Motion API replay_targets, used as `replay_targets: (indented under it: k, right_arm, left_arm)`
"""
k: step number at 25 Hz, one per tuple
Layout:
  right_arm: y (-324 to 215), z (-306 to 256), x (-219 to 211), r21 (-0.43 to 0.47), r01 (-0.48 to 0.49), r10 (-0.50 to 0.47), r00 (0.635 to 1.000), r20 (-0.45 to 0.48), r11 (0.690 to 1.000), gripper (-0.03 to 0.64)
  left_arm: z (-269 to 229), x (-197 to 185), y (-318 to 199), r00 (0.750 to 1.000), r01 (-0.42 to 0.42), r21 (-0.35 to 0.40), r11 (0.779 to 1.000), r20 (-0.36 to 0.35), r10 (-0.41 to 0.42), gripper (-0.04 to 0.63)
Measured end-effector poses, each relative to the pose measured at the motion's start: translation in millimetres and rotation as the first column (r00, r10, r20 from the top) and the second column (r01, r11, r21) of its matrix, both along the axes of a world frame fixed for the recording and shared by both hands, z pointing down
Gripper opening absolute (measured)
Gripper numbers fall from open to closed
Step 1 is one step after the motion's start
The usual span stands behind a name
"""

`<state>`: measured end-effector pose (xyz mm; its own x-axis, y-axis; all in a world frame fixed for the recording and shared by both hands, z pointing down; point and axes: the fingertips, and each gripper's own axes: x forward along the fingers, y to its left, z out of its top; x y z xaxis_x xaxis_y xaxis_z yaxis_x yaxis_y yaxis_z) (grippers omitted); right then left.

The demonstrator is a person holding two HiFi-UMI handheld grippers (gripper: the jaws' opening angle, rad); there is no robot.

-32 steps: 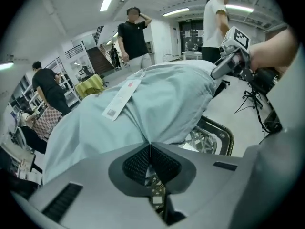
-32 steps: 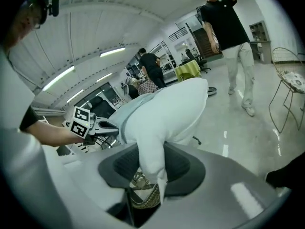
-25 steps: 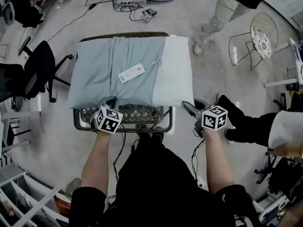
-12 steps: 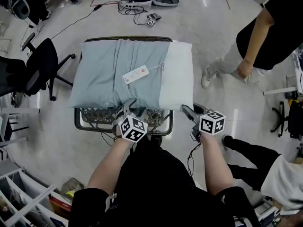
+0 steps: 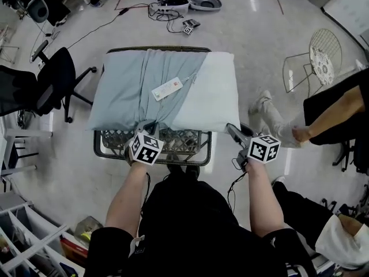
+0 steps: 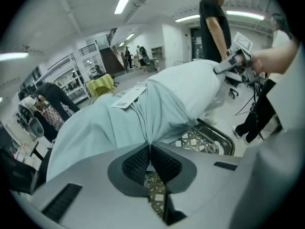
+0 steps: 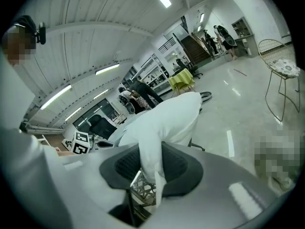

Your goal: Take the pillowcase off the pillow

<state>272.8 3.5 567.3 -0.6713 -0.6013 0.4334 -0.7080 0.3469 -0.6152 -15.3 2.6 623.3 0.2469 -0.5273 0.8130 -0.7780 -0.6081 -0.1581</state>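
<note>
L gripper [image 6: 151,149] jaws just closed, pinching pillowcase [image 5: 138,85] fold at tips, R gripper [image 7: 151,168] clamped on white pillow [image 5: 210,91] corner, basket [image 5: 184,140] below both

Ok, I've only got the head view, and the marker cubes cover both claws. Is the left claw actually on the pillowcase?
Observer: Yes. In the left gripper view the left claw has just been closing, and its pads pinch a gathered fold of the blue-grey pillowcase.
Operator: And the right one, empty or holding?
Observer: Holding. The right gripper view shows the right claw shut on a corner of the bare white pillow, with the fabric squeezed between its pads.
</note>
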Motion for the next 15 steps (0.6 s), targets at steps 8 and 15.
replay_targets:
  k: [8, 15]
  right_arm:
    - [10.6, 37.5, 5.7, -0.06, -0.001, -0.008, 0.99, -0.143, 0.998, 0.143]
    - [12.8, 49.9, 15.8, -0.084, -0.068, 0.025, 0.9, -0.435, 0.994, 0.216]
  left_arm:
    - [-15.7, -18.6, 27.2, 0.999, 0.027, 0.055, 0.998, -0.035, -0.025, 0.132]
    - [-8.4, -97.1, 21.8, 0.993, 0.117, 0.034, 0.993, -0.026, -0.117, 0.158]
